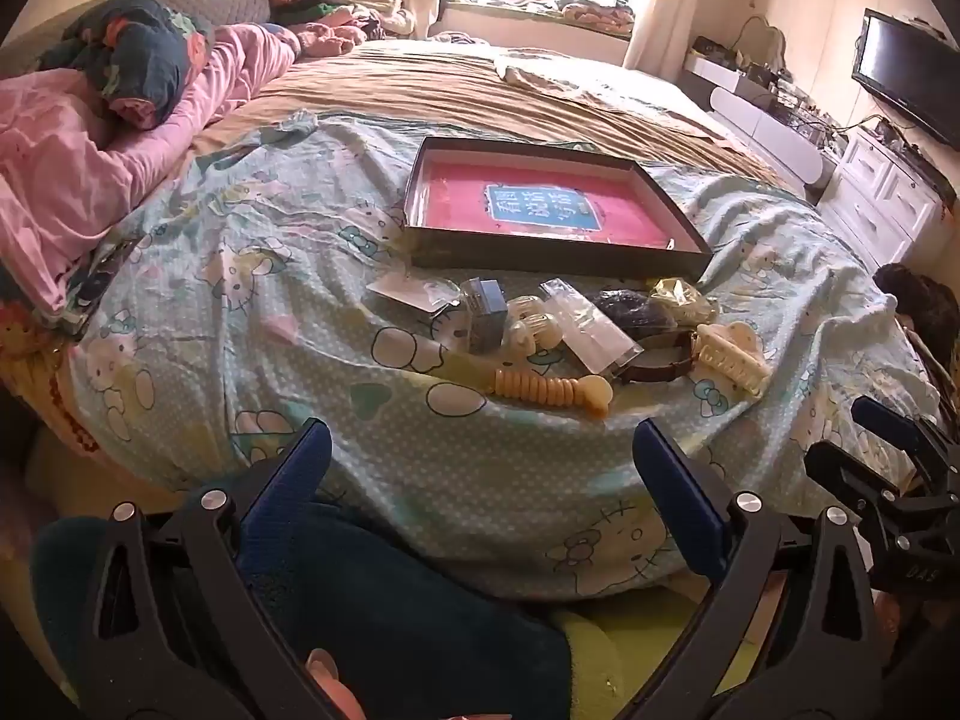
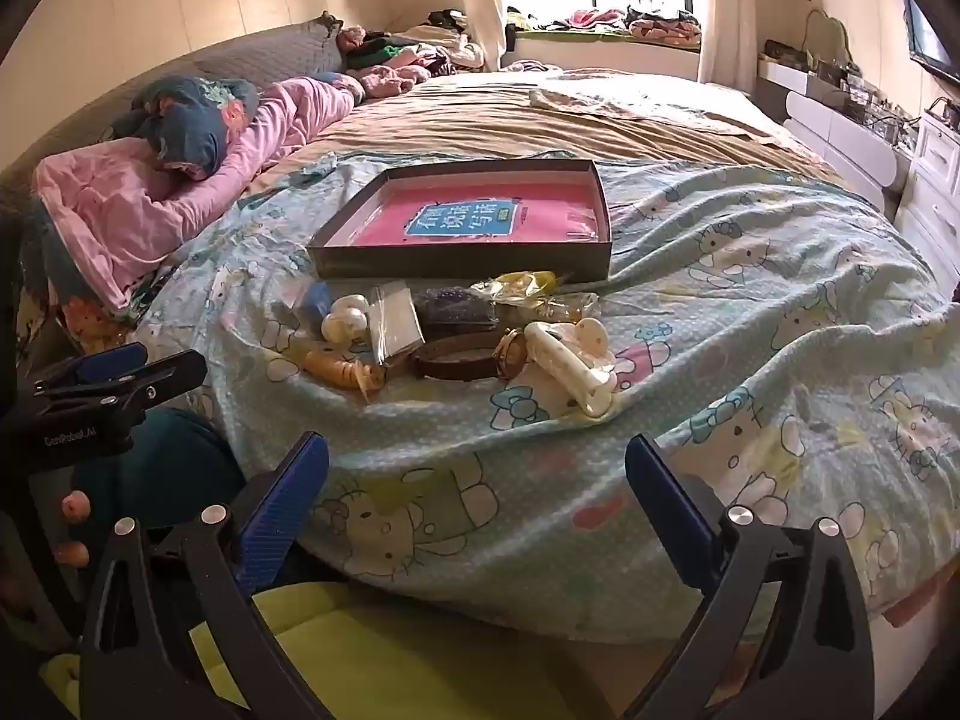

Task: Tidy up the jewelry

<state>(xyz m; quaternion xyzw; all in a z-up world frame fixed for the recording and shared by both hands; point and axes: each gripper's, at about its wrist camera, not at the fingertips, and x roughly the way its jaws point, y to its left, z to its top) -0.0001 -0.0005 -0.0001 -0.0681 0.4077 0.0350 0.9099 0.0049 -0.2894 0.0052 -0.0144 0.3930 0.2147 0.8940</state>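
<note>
Mint-green cartoon-print bedsheet [image 1: 252,276] is my work surface; it is soft and rumpled, so the small things sit in a loose heap near the bed's front edge, within my reach, instead of spreading out.

Going left to right through the heap in the left view: a small grey-blue box [image 1: 485,313] lies tipped beside a pale cream round hair clip [image 1: 531,324], with a ribbed yellow-orange comb-like clip [image 1: 549,391] lying nearest me. A clear plastic packet [image 1: 591,324] leans across the middle, a dark beaded pouch [image 1: 630,306] sits behind it, a brown leather strap [image 1: 657,360] curls beneath, and a large cream claw hair clip [image 1: 732,357] ends the row.

Just behind the heap stands the shallow dark cardboard box lid with a pink printed floor [image 1: 558,252], open upward and almost bare, which I judge is where the pieces belong; nothing is sorted yet.

My left gripper [image 1: 480,480] hangs short of the heap, jaws spread wide and holding nothing. My right gripper [image 2: 477,486] does the same, tilted down toward the claw clip, which I judge the easiest first pick from that side.
</note>
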